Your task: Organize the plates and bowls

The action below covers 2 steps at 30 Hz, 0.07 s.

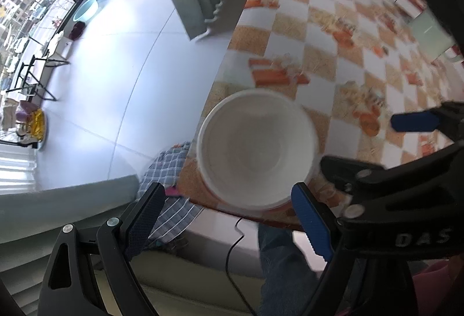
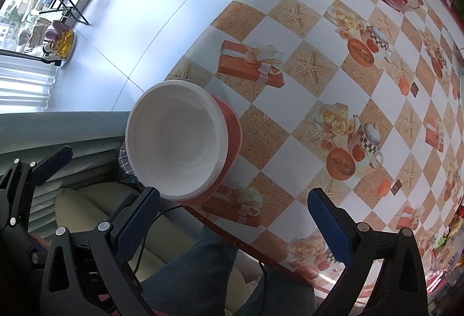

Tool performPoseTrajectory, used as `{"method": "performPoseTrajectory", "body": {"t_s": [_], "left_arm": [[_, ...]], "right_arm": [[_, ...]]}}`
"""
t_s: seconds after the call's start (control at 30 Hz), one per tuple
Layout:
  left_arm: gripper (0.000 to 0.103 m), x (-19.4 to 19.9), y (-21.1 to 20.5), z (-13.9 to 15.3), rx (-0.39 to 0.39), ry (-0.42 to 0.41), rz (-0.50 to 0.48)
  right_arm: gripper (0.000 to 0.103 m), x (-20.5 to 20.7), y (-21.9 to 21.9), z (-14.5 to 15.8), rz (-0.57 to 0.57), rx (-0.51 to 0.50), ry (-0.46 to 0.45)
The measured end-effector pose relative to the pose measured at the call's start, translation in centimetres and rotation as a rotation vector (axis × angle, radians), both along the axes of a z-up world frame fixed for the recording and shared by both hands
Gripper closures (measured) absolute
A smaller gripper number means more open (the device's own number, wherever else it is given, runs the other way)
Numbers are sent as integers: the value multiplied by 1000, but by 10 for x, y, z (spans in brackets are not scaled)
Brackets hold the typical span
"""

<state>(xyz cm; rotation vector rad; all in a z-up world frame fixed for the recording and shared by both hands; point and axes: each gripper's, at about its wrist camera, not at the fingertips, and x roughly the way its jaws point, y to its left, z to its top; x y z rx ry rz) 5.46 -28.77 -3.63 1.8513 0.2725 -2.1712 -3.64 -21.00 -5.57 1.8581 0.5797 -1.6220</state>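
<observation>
Between the spread left claw fingers, white bowl.

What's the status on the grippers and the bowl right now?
Both grippers, left and right, open, empty. White bowl sits in an orange one at table edge. Nothing in the way.

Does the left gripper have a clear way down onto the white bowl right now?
Probably yes. The left gripper hangs open above the white bowl at the table edge, nothing between them. The right gripper is close beside it and might crowd it.
</observation>
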Motion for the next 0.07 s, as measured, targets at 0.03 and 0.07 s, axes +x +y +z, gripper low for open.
{"method": "performPoseTrajectory", "body": {"t_s": [0.03, 0.07], "left_arm": [[12, -1, 0, 2, 3, 14, -2], [12, -2, 1, 4, 0, 22, -3]], "right_arm": [[1, -2, 2, 0, -10, -12, -8], [1, -2, 2, 0, -10, -12, -8]]}}
